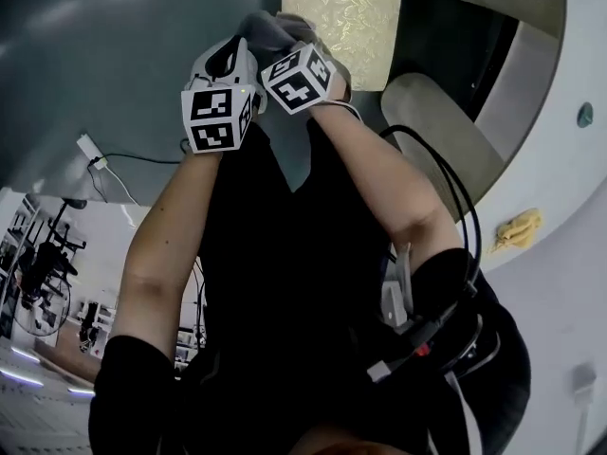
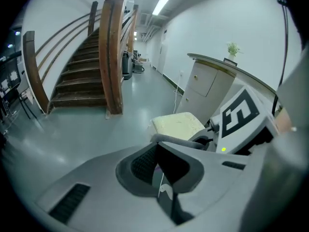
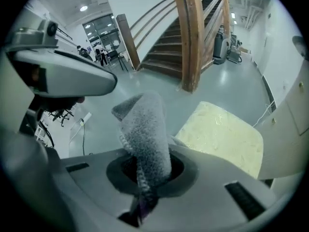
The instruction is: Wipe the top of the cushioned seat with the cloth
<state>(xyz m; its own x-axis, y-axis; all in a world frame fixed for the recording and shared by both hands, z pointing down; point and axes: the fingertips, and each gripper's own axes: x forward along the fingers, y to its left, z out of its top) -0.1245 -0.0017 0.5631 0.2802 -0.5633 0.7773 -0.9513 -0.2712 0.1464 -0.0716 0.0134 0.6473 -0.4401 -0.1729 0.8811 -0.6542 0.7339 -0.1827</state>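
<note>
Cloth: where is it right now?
The cloth stands clamped in the right gripper; in the right gripper view it is just left of the cushioned seat, not touching it.

Indoor, even cool-white light from ceiling strip light (image 2: 161, 5) and downlights (image 3: 83, 7); no hard shadows. Glossy floor (image 2: 72, 134) has soft reflections, mild glare. Both gripper views are heavy fisheye: black vignetted corners, staircase (image 2: 82, 66) bowed. Left tool (image 2: 157, 153) body near lens is soft and out of focus; cloth (image 3: 145, 129) pile fairly sharp. Head view dimmer, black clothing (image 1: 285, 282) crushed to no detail, marker cube (image 1: 220, 117) crisp.
</note>
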